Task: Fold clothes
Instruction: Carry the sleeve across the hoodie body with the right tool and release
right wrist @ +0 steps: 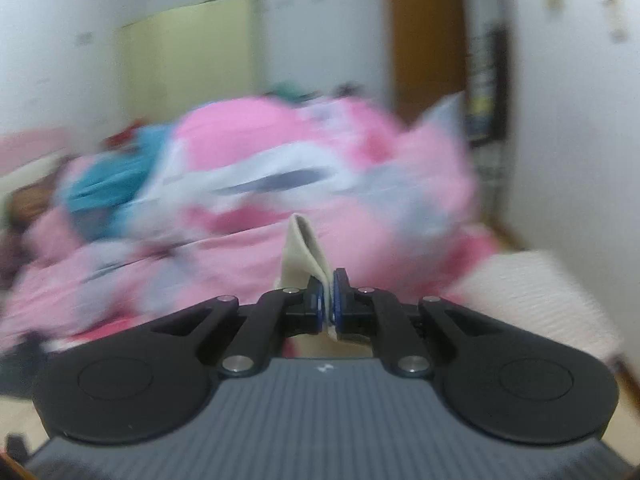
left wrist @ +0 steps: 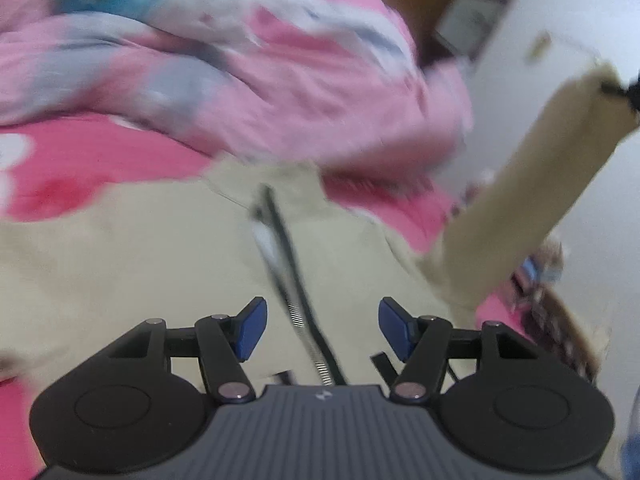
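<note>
While the left hand-held gripper (left wrist: 322,328) gapes, the right hand-held gripper (right wrist: 327,307) pinches the beige garment (right wrist: 302,252).

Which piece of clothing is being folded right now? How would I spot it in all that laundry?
Start at the big pink pile of bedding. In front of it lies a beige garment with a dark zipper; one strip of it rises to the right hand-held gripper, which is shut on it. It is the only plain beige piece.

Pink bedding heap (left wrist: 240,80) blocks ahead; beige garment (left wrist: 140,260) lies open.
</note>
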`<state>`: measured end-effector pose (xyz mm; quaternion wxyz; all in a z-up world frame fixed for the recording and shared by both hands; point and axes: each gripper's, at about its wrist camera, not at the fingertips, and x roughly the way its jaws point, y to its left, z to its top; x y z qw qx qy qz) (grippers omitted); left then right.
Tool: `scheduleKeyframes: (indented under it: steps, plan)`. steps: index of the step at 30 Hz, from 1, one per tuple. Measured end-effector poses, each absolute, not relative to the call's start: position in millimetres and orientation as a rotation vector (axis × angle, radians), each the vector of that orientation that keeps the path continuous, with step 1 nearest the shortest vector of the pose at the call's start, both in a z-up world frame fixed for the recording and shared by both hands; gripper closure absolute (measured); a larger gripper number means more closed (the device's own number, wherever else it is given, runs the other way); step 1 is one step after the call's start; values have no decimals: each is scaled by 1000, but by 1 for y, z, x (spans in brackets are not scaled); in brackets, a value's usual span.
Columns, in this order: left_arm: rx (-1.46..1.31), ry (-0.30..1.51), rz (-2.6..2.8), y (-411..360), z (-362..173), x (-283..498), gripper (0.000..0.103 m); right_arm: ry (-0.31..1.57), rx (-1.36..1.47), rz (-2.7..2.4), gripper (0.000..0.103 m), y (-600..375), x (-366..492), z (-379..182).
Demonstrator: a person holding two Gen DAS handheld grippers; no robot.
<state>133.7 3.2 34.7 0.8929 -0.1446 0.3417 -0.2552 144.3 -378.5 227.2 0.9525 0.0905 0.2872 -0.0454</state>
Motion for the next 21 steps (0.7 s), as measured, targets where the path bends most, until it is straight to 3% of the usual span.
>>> scheduleKeyframes:
  steps: [4, 9, 13, 16, 18, 21]
  plan:
    - [-374, 666, -403, 79, 67, 93, 37, 708, 204, 109, 99, -297, 156, 200]
    - [-460, 663, -295, 144, 65, 48, 37, 858, 227, 365, 95, -195, 171, 166]
    - [-499, 726, -252, 159, 45, 31, 37, 1042, 390, 408, 92, -146, 174, 88]
    - [-524, 754, -248, 160, 30, 25, 37, 1133, 643, 433, 78, -155, 159, 50]
    - [-542, 766, -264, 158, 23, 24, 37, 1153, 783, 452, 53, -161, 145, 32]
    - [-558, 783, -302, 148, 16, 28, 37, 1074, 888, 476, 47, -185, 113, 35]
